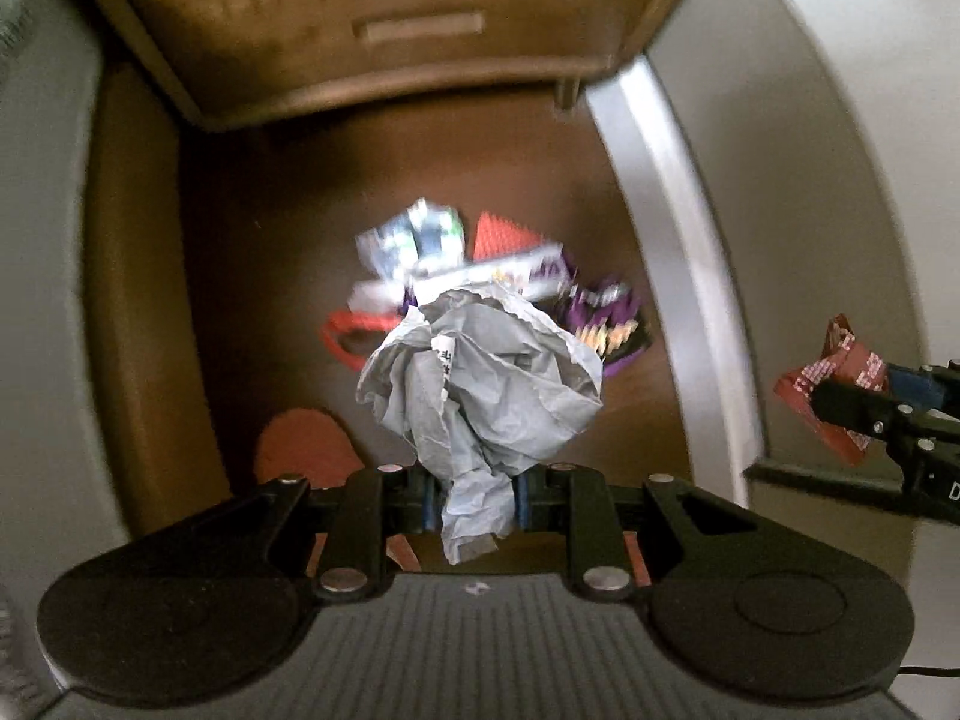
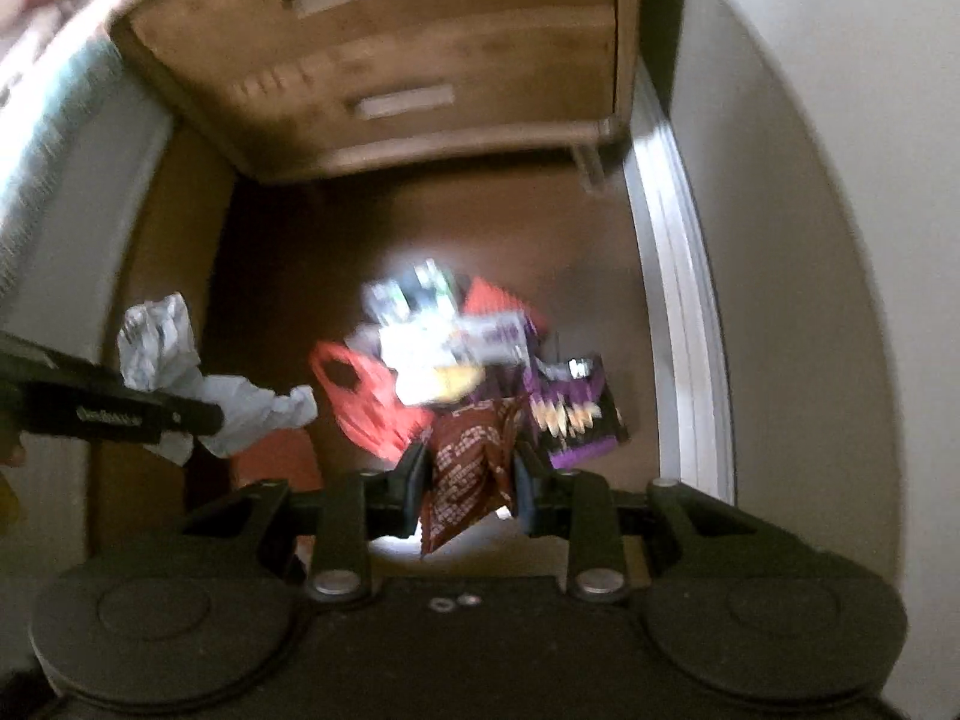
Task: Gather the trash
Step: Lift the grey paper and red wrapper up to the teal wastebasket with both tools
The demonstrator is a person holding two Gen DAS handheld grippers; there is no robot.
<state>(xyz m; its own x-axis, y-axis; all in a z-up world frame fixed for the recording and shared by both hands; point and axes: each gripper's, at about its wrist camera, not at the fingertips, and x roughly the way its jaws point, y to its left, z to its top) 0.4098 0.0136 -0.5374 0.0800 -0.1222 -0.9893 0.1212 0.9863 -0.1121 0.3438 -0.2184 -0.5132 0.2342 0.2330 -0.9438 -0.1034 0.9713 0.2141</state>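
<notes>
We hold left gripper (image 1: 474,495) clamped on crumpled grey paper (image 1: 480,384), right gripper (image 2: 465,483) clamped on red wrapper (image 2: 471,468); keep both grips firm, clear of far trash pile (image 1: 480,282).

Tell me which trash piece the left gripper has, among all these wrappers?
The crumpled grey paper, pinched in the left gripper. It is plain and balled up, unlike the dark red printed wrapper in the right gripper and the colourful packets on the floor.

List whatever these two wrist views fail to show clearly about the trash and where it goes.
- Floor pile: motion blur in both views, so labels are unreadable.
- Crumpled paper: its lower end is hidden by the left tool.
- Red wrapper: partly hidden by the right tool.
- Bin or bag for the trash: in neither view.
</notes>
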